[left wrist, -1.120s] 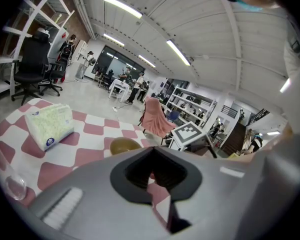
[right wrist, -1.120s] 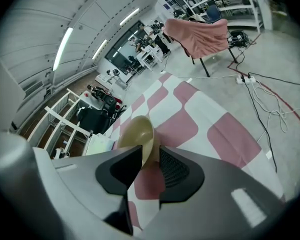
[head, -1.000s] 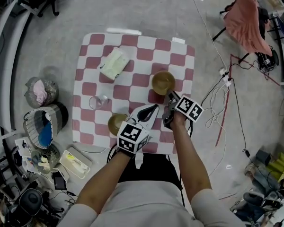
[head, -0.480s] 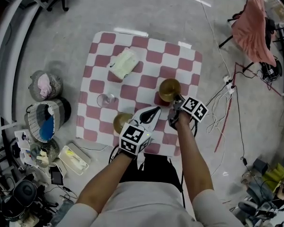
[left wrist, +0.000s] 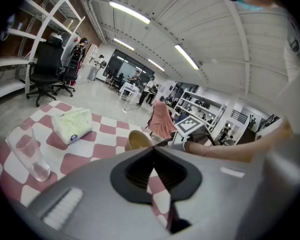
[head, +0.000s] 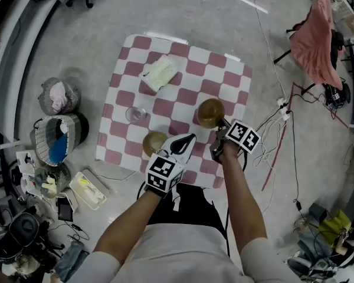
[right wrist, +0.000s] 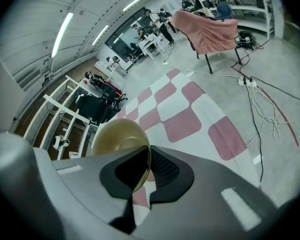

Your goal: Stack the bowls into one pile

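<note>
A glass [head: 135, 114] stands near the table's [head: 183, 56] left edge, and a pale packet [head: 159, 73] lies toward the far side. Both are well apart from the bowls. Between the two bowls lies only checked cloth and the left gripper [head: 190, 138]. Cables [head: 281, 120] trail over the floor on the right, beside a pink cloth [head: 314, 35] draped over a stand.

The right gripper [right wrist: 146, 165] is clamped on the rim of the right bowl [right wrist: 116, 136], one jaw inside and one outside. That bowl is tilted and empty, over the table's right-middle part. The left bowl [head: 155, 141] sits upright and empty near the table's near edge, just beside the left gripper, whose jaws are pressed together with nothing between them. The glass looks empty too. On the floor at the left, a wire basket [head: 58, 96] holds something pink and a larger basket [head: 56, 148] holds something blue.

Both bowls are round, smooth and brownish-gold. The glass is clear. The tablecloth is red-and-white checks, the floor grey concrete. The grippers are grey, with black ribbed pads.
</note>
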`<state>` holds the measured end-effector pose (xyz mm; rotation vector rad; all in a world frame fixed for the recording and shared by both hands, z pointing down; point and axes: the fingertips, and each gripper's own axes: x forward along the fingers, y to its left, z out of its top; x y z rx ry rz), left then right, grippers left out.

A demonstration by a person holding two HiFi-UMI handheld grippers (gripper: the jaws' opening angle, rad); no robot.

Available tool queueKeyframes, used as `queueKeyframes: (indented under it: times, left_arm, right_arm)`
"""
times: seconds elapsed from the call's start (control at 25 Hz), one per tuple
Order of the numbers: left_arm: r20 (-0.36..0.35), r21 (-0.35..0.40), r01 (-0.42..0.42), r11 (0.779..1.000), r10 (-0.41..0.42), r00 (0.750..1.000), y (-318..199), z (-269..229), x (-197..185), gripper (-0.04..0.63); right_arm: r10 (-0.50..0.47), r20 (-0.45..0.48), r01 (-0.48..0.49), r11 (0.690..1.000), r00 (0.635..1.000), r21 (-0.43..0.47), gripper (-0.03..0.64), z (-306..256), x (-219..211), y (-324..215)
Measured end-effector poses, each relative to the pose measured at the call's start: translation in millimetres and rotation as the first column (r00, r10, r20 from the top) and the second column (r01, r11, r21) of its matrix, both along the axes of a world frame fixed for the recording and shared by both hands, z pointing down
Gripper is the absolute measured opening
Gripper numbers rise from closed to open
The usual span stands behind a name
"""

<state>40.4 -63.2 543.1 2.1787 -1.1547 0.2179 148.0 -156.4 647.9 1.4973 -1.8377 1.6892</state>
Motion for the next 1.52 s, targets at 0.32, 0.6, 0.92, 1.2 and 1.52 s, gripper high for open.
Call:
queueKeyframes:
  times: [0.32,0.6,0.92,1.2,1.52]
  left_arm:
    - [0.007,0.014,0.052,0.999,-0.052,0.999,35.6,-15.8,-9.7,0.006]
    - [0.015,0.031,0.116,0.993,-0.117,0.993,71.0,-26.0,-21.2,0.006]
    - [0.02,0.015,0.196,0.98,-0.196,0.98,110.3,-20.6,-45.6,0.006]
    - [0.026,-0.005,0.266,0.964,-0.266,0.964,131.3,-10.5,-71.1,0.006]
    - [0.03,-0.018,0.325,0.946,-0.324,0.946,140.9,1.2,-99.8,0.006]
  right_arm:
    - [-0.153,0.011,0.153,0.988,0.988,0.001,0.023,-19.5,-38.8,36.5]
    - [-0.298,0.037,0.298,0.954,0.954,-0.002,0.025,-27.3,-82.5,79.9]
    - [-0.426,0.051,0.427,0.904,0.903,-0.019,0.025,-20.7,-129.5,128.6]
    - [-0.508,0.019,0.509,0.86,0.861,-0.035,0.025,-3.0,-165.3,151.2]
    - [-0.573,-0.061,0.57,0.82,0.818,-0.053,0.026,19.0,-187.0,158.8]
